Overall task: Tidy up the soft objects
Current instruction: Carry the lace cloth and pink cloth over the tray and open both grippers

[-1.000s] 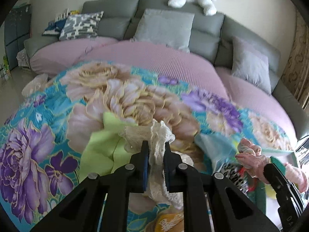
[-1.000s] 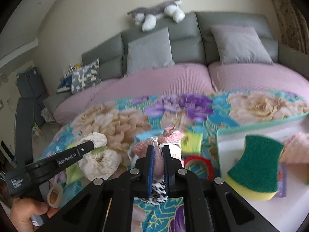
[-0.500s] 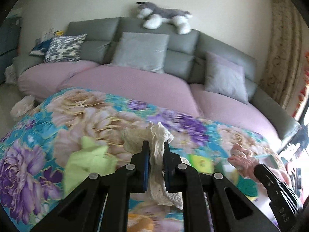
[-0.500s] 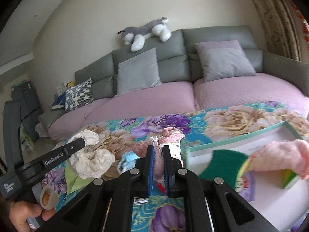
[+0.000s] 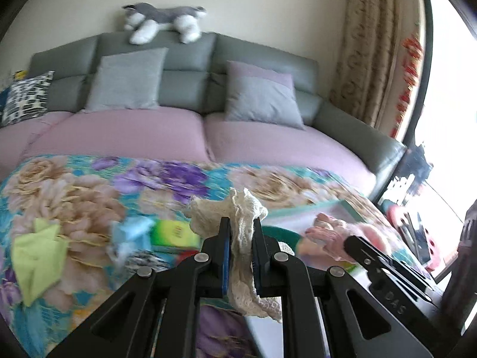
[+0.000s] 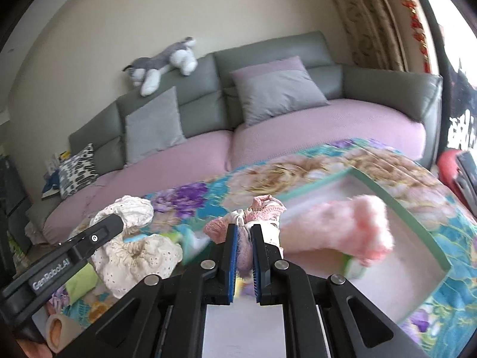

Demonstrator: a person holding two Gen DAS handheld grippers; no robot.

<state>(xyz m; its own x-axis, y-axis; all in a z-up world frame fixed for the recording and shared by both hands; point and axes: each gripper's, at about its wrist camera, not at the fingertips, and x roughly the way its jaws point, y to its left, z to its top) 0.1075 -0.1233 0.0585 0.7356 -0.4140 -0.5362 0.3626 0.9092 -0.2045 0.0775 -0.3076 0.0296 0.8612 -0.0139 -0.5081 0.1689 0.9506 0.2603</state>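
Cream lace cloth (image 5: 238, 238) clamped in my left hand-held gripper (image 5: 241, 232), pink knit (image 6: 262, 208) pinched in my right hand-held gripper (image 6: 244, 238) over the box (image 6: 417, 208); green cloth (image 5: 35, 256) behind-left waits on the worktop.

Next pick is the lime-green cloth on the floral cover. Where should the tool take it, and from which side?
Probably grip the raised, creased peak at the far end of the lime-green cloth, coming down from above. The rest appears to lie flat against the floral cover, leaving little for the fingers to get under; blur hides finer folds.
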